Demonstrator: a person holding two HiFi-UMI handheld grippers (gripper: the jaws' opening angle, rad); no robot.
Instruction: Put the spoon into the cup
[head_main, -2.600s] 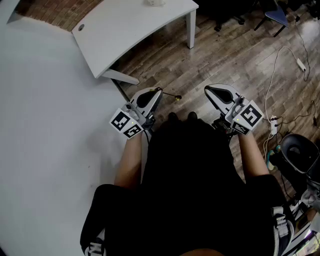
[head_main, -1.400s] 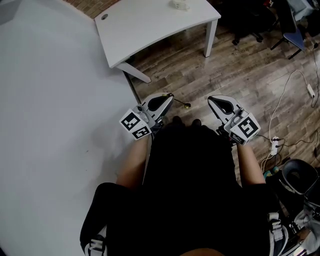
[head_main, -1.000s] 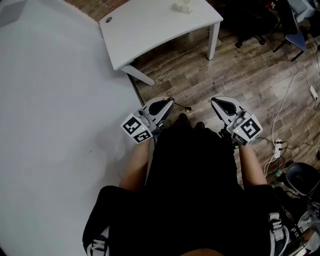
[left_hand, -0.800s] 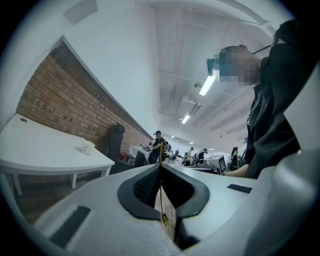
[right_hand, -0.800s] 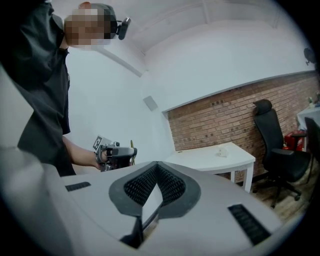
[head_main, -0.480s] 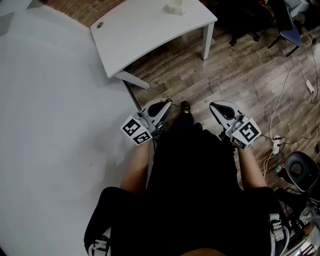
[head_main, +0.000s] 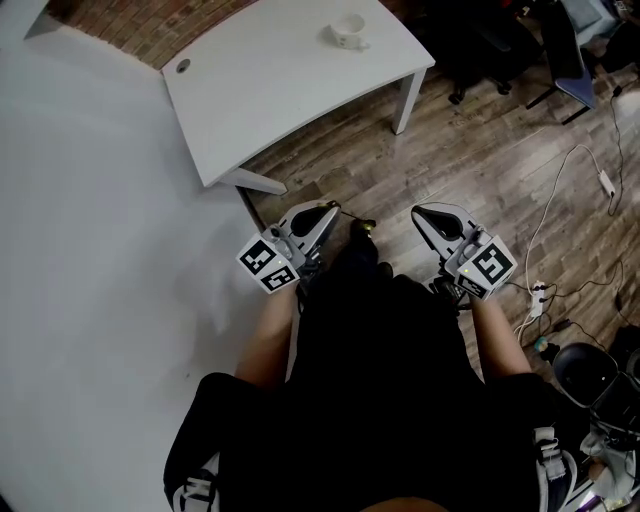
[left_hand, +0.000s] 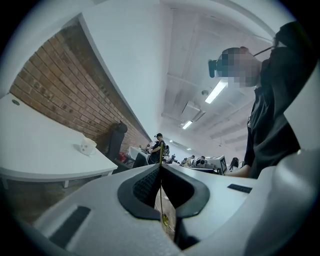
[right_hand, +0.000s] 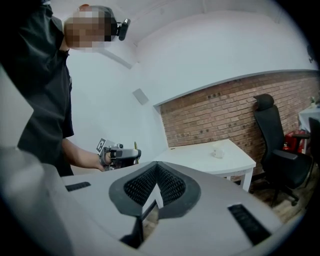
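Observation:
My left gripper (head_main: 329, 208) is shut on a thin gold spoon (head_main: 362, 225) that sticks out past its tips over the wood floor. In the left gripper view the spoon (left_hand: 160, 152) runs as a fine line through the shut jaws. A small white cup (head_main: 348, 32) stands on the white table (head_main: 260, 90), well ahead of both grippers; it also shows as the cup (left_hand: 87, 145) and the cup (right_hand: 217, 151). My right gripper (head_main: 419, 211) is held level with the left one, shut and holding nothing. Both are close in front of the person's body.
The table stands against a brick wall (right_hand: 220, 120). Black office chairs (right_hand: 277, 150) stand to its right. Cables and a power strip (head_main: 605, 183) lie on the wood floor at the right. A white surface (head_main: 100, 300) fills the left side. People stand far off (left_hand: 159, 145).
The table and cup have slid lower in the head view, so they are nearer. Both grippers keep their places before the body, the left still shut on the spoon.

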